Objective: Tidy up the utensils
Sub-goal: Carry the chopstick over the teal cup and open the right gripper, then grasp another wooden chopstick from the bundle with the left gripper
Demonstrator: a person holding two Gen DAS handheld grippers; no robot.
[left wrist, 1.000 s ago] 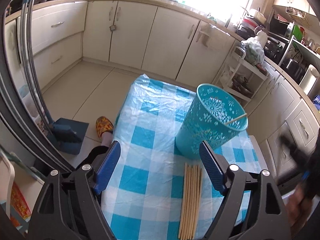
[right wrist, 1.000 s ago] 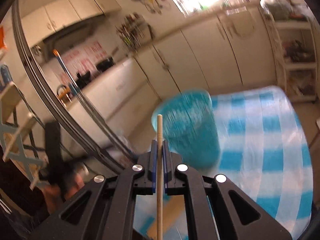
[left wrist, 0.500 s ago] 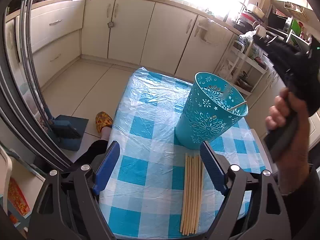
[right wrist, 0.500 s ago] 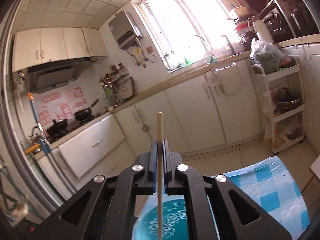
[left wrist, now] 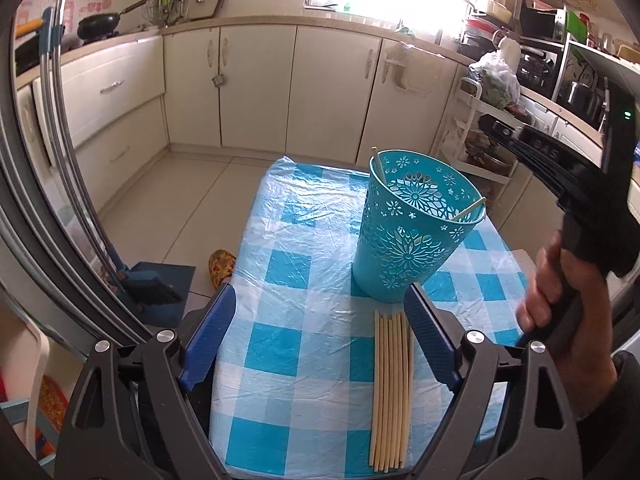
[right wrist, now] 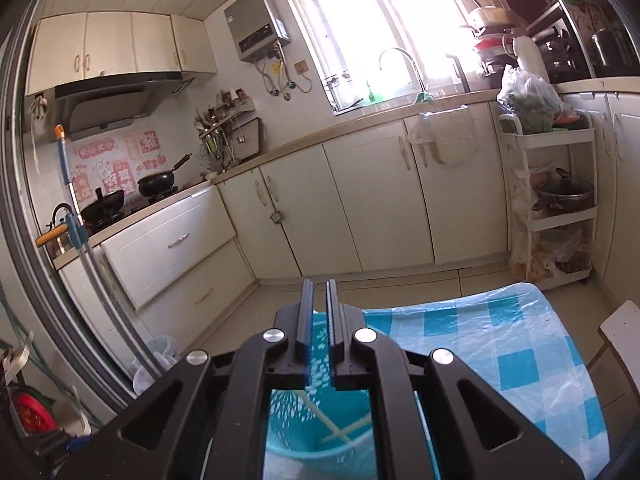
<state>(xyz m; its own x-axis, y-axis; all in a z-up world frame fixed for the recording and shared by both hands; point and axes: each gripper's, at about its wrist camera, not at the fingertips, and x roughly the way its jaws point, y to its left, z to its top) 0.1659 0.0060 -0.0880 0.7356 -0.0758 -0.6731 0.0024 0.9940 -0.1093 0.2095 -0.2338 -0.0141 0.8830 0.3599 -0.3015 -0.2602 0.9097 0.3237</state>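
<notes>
A turquoise cut-out basket [left wrist: 412,240] stands upright on the blue-checked table [left wrist: 304,260]. Two chopsticks lean inside it, one at the far rim [left wrist: 378,168] and one at the right rim [left wrist: 470,210]. Several more chopsticks [left wrist: 390,392] lie in a neat row just in front of the basket. My left gripper [left wrist: 320,292] hovers over the table's near end, its jaws opening with nothing between them; the row lies beside its right finger. A hand [left wrist: 560,300] holds my right gripper [right wrist: 319,284] above the basket [right wrist: 320,452], jaws all but shut, empty.
A dustpan and brush [left wrist: 156,284] and a patterned slipper [left wrist: 221,266] lie on the floor left of the table. A white trolley [right wrist: 552,208] with pots stands at the far right by the cabinets. A white chair edge [right wrist: 620,328] shows right of the table.
The chopstick held upright in my right gripper is gone from its jaws, and a second chopstick now leans in the basket. My right gripper swung in over the basket. The left view shifted slightly.
</notes>
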